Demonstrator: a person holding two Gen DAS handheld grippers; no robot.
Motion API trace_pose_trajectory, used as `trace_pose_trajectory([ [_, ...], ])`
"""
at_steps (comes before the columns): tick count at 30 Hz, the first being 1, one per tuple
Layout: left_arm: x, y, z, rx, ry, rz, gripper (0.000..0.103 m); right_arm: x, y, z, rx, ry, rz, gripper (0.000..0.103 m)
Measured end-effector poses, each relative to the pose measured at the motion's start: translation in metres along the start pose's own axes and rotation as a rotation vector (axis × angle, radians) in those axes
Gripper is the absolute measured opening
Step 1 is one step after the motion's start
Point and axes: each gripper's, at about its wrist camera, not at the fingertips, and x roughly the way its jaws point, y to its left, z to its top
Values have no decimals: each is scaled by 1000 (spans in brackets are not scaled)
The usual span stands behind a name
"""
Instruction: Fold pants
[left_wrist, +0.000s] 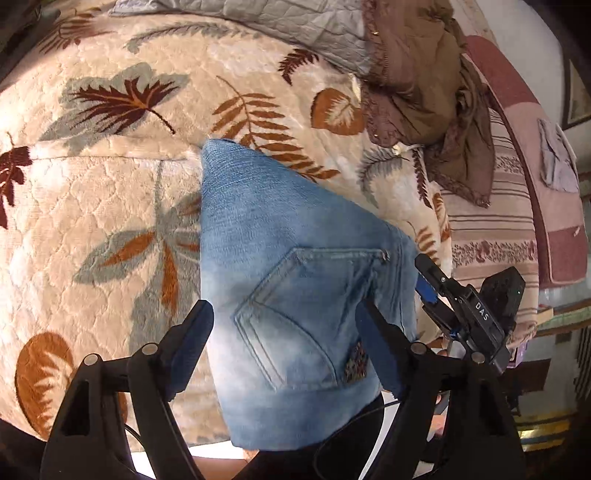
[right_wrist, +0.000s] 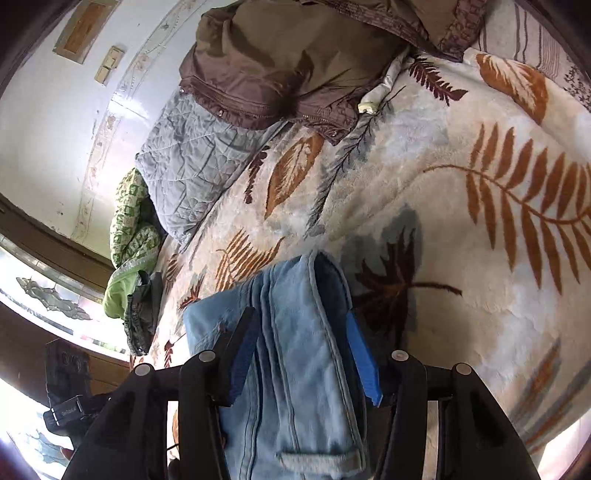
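Observation:
Light blue jeans (left_wrist: 295, 280) lie folded on a cream leaf-patterned blanket (left_wrist: 110, 192), back pocket up. My left gripper (left_wrist: 284, 325) is open, its blue-padded fingers (left_wrist: 192, 343) on either side of the jeans above the pocket. My right gripper shows at the jeans' right edge in the left wrist view (left_wrist: 428, 280). In the right wrist view the right gripper (right_wrist: 303, 339) is open, with the waistband end of the jeans (right_wrist: 306, 369) lying between its spread fingers (right_wrist: 364, 365).
A brown jacket (left_wrist: 417, 85) and a grey quilted cover (left_wrist: 258, 18) lie at the far side of the bed. A striped pink blanket (left_wrist: 498, 221) hangs at the right edge. A green patterned cloth (right_wrist: 129, 236) lies near the wall.

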Motion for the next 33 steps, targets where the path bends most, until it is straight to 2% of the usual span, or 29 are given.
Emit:
trace_pose_trajectory([
  [1, 14, 0, 7, -22, 25, 16, 78, 15, 1, 8, -1, 36, -4, 53],
  [2, 22, -1, 11, -29, 39, 40, 69, 31, 2, 13, 4, 76, -22, 50],
  [3, 26, -4, 14, -31, 36, 58, 55, 41, 4, 17, -4, 104, -18, 19],
  [4, 26, -5, 16, -24, 22, 62, 53, 45, 11, 19, -40, 112, 28, 6],
  [6, 25, -1, 21, -37, -30, 72, 51, 33, 30, 21, -138, 41, 48, 6],
  [8, 41, 10, 30, -83, -15, 85, 48, 32, 30, 20, -165, 13, 18, 5],
  [9, 49, 16, 34, -116, 10, 72, 45, 42, 21, 20, -160, 41, -40, 6],
  [10, 48, 19, 36, -135, 9, 65, 44, 56, 7, 17, -136, 87, -80, 13],
  [11, 45, 18, 37, -130, 17, 68, 43, 67, -7, 14, -86, 126, -82, 17],
  [14, 22, 15, 34, -88, -7, 37, 41, 53, -10, 15, -19, 90, -39, 23],
  [17, 0, 12, 19, -75, -44, -31, 42, 18, 12, 15, -98, 5, -42, 27],
  [18, -4, 9, 11, -61, -45, -47, 46, 8, 22, 13, -131, -27, -31, 27],
  [20, -6, 0, -7, -15, -51, -61, 51, -4, 42, 5, -212, -36, 19, 27],
  [23, 9, -13, -32, 85, -59, 39, 53, -2, 60, -14, -318, -13, 48, 28],
  [25, 27, -19, -44, 151, -56, 143, 54, 12, 57, -25, -345, -5, -39, 28],
  [27, 30, -25, -49, 205, -79, 196, 56, 33, 37, -29, -325, 69, -191, 27],
  [28, 26, -27, -47, 207, -76, 198, 56, 37, 23, -29, -286, 86, -213, 30],
  [29, 22, -25, -45, 194, -61, 182, 56, 30, 7, -29, -214, 74, -165, 30],
  [31, 9, -16, -43, 145, -41, 115, 56, 8, -12, -24, -100, 46, -146, 33],
  [33, -2, -9, -51, 116, -31, 78, 56, -21, -15, -23, -92, -9, -100, 36],
])
